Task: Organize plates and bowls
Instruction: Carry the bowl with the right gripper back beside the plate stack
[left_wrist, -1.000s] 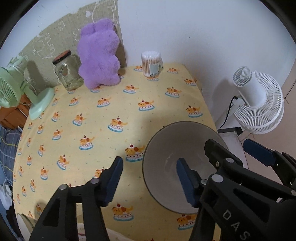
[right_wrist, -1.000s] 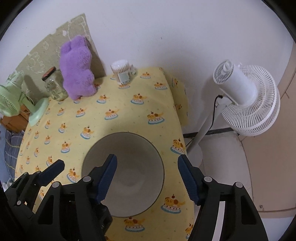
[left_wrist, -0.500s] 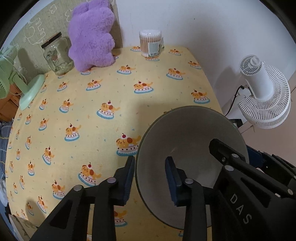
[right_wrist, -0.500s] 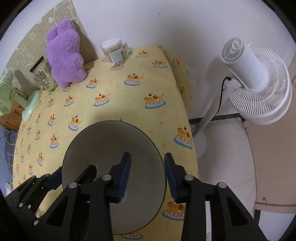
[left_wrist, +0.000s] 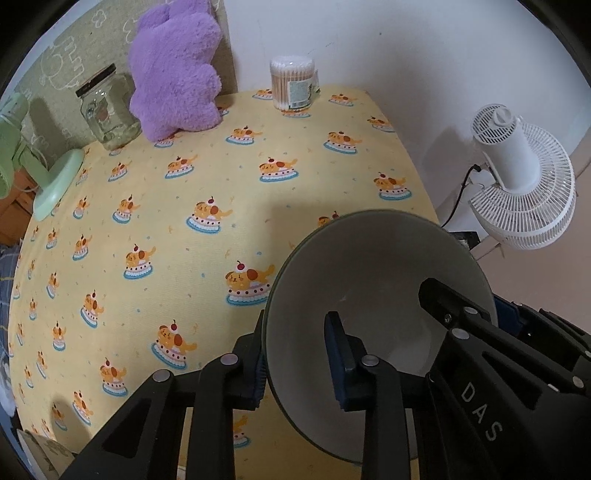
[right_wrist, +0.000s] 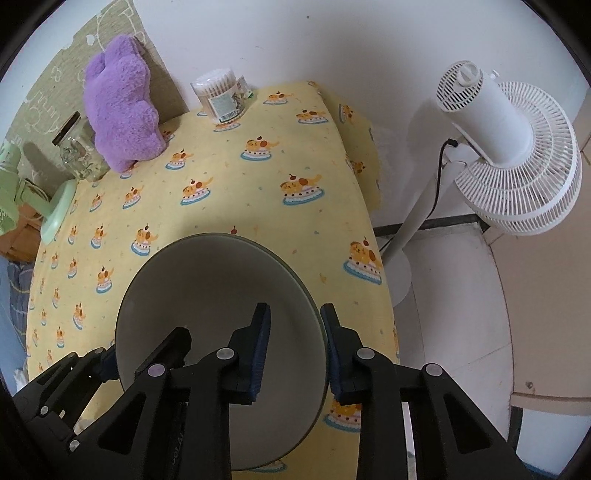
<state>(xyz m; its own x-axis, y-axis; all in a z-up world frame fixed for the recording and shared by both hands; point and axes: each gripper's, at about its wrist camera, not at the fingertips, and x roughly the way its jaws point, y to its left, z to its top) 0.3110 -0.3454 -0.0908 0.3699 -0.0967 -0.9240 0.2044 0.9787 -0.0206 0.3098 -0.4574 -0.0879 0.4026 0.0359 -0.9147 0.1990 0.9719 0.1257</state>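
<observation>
A grey bowl (left_wrist: 369, 280) (right_wrist: 214, 288) sits near the right edge of the yellow cake-print tablecloth (left_wrist: 184, 192). My left gripper (left_wrist: 295, 325) straddles the bowl's left rim, one pad outside and one inside; its jaws are closing, with the wall between them and the pads on it. My right gripper (right_wrist: 295, 314) is shut on the bowl's right rim, one pad on each side of the wall. Each gripper shows in the other's view: the right gripper (left_wrist: 476, 306) at the bowl's far side, the left gripper (right_wrist: 144, 347) at the lower left.
At the back of the table stand a purple plush toy (left_wrist: 177, 70), a glass jar (left_wrist: 107, 110) and a tub of cotton swabs (left_wrist: 293, 85). A green fan (left_wrist: 44, 173) is at the left edge. A white floor fan (right_wrist: 498, 147) stands right of the table's edge.
Both grippers came down over the bowl and went from wide open to closed on its rim, left on the left side, right on the right side.
</observation>
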